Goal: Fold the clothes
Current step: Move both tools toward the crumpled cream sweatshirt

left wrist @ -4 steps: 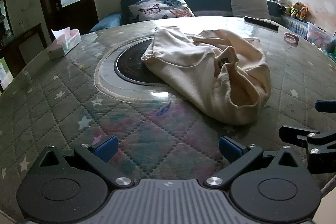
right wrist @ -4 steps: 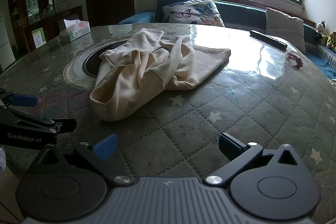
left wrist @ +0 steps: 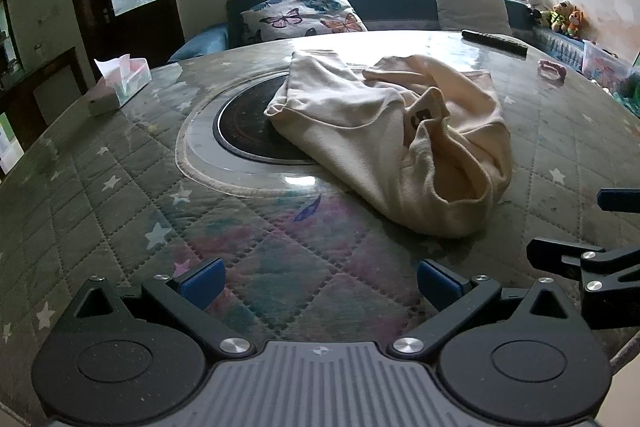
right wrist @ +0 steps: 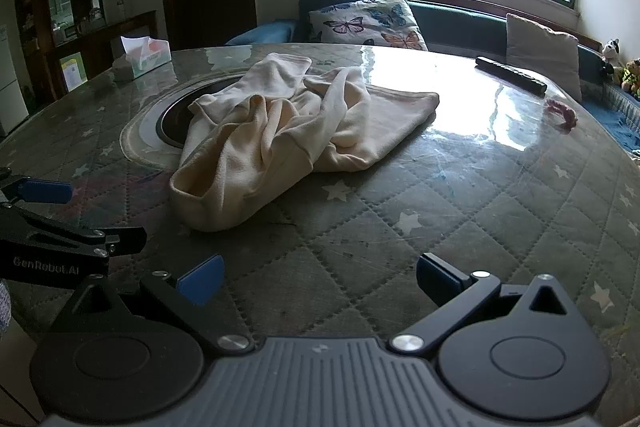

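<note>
Here, a cream garment (left wrist: 400, 143) lies crumpled in a heap on the round surface (left wrist: 100, 187), partly over the dark round plate (left wrist: 244, 131) in the middle. The left hand-held gripper (left wrist: 320, 281) sits low near the surface edge, its blue fingertips (left wrist: 202, 277) wide apart and holding nothing. The right hand-held gripper (right wrist: 320, 279) is just beside it, also spread apart and empty. Both are a little way from the garment. A tissue box (left wrist: 120, 85) sits at the far left, and a remote (right wrist: 510, 74) lies at the far right.
</note>
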`<control>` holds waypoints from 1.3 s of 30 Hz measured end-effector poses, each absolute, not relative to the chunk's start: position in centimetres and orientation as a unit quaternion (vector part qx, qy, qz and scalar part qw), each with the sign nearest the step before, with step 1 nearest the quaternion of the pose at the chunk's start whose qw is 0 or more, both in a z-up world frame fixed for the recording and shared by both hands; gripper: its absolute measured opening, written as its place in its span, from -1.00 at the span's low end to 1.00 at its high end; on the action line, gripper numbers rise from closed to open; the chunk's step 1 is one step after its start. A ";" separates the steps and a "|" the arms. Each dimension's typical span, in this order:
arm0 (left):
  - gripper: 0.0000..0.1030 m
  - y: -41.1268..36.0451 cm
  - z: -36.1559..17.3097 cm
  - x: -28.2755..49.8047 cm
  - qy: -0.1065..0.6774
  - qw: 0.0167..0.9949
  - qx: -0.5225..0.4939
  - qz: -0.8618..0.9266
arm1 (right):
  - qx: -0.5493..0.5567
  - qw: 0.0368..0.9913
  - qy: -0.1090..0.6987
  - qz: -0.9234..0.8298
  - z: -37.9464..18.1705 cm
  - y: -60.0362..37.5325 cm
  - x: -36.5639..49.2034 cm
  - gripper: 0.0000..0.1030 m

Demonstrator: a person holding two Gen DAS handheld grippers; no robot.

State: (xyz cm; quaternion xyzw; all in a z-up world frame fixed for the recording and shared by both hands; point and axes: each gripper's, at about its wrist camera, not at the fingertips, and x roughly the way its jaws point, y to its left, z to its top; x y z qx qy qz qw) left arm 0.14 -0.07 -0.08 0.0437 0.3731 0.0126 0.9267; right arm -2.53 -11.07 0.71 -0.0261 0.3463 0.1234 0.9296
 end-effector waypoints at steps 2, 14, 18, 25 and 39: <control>1.00 -0.1 -0.1 0.2 0.376 0.925 0.045 0.012 | -0.026 0.928 0.351 0.123 0.8 -11.1 -2.5 1.00; 1.00 0.2 0.2 -0.2 0.372 0.927 0.039 0.009 | -0.023 0.928 0.352 0.121 0.5 -11.1 -2.2 1.00; 1.00 0.3 0.2 0.0 0.371 0.928 0.039 0.009 | -0.023 0.927 0.353 0.121 0.4 -11.2 -2.0 1.00; 1.00 0.4 0.4 0.3 0.370 0.928 0.036 0.010 | -0.022 0.926 0.356 0.120 0.3 -11.1 -1.6 1.00; 1.00 1.6 1.1 1.5 0.364 0.931 0.023 0.022 | -0.017 0.926 0.356 0.122 0.5 -11.1 -0.4 1.00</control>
